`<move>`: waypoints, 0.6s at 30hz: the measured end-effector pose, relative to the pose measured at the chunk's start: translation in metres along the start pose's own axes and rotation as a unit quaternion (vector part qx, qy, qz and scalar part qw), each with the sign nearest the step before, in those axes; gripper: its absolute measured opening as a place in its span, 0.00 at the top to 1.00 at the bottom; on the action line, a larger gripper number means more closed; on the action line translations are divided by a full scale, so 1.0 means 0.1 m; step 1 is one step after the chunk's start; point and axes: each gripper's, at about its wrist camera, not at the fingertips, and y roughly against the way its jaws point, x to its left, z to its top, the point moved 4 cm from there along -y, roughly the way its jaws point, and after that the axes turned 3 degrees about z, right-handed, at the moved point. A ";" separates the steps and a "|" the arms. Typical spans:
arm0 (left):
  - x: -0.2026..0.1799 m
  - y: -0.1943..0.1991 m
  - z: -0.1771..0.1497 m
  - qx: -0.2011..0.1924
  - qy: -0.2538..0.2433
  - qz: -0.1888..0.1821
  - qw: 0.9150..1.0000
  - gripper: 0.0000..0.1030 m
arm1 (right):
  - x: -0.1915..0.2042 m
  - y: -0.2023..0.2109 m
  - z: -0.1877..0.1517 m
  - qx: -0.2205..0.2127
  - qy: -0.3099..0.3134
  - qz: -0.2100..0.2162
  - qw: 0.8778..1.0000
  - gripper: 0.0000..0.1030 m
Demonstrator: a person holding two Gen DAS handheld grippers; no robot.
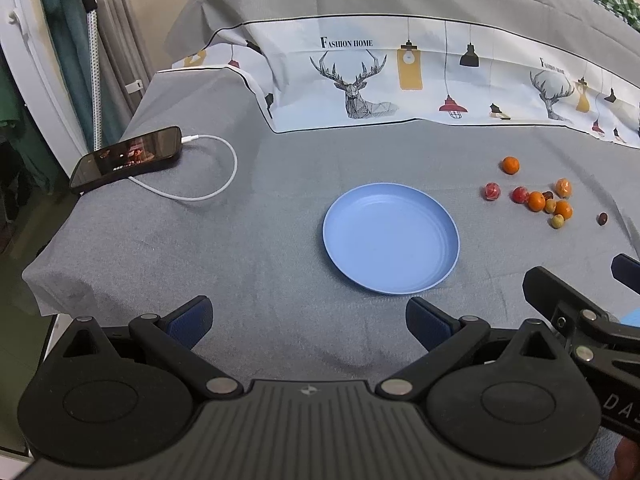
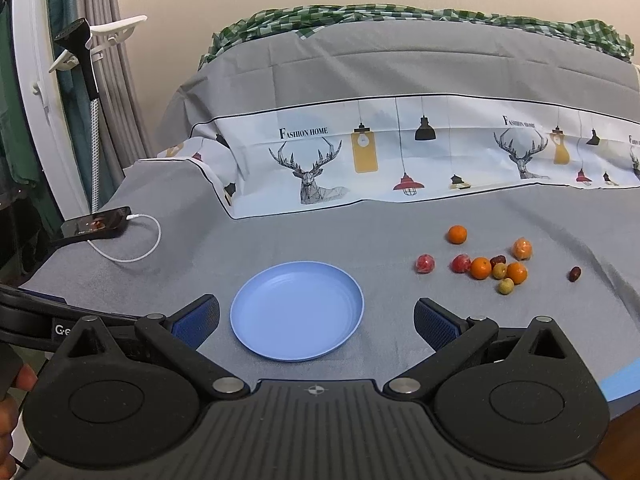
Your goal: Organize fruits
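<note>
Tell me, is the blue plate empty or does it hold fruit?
Empty. The blue plate shows only its bare inside, and all the fruits lie on the grey cloth to its right.

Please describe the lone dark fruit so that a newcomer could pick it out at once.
Start at the round light-blue plate on the grey cloth, then look right to the cluster of small orange, red and yellowish fruits. Beyond its right edge lies a small dark-red oval fruit, alone, touching none.
</note>
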 end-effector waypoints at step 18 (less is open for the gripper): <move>-0.01 -0.04 -0.03 0.005 -0.001 0.001 1.000 0.00 | 0.00 -0.03 0.00 -0.006 0.003 -0.004 1.000 0.00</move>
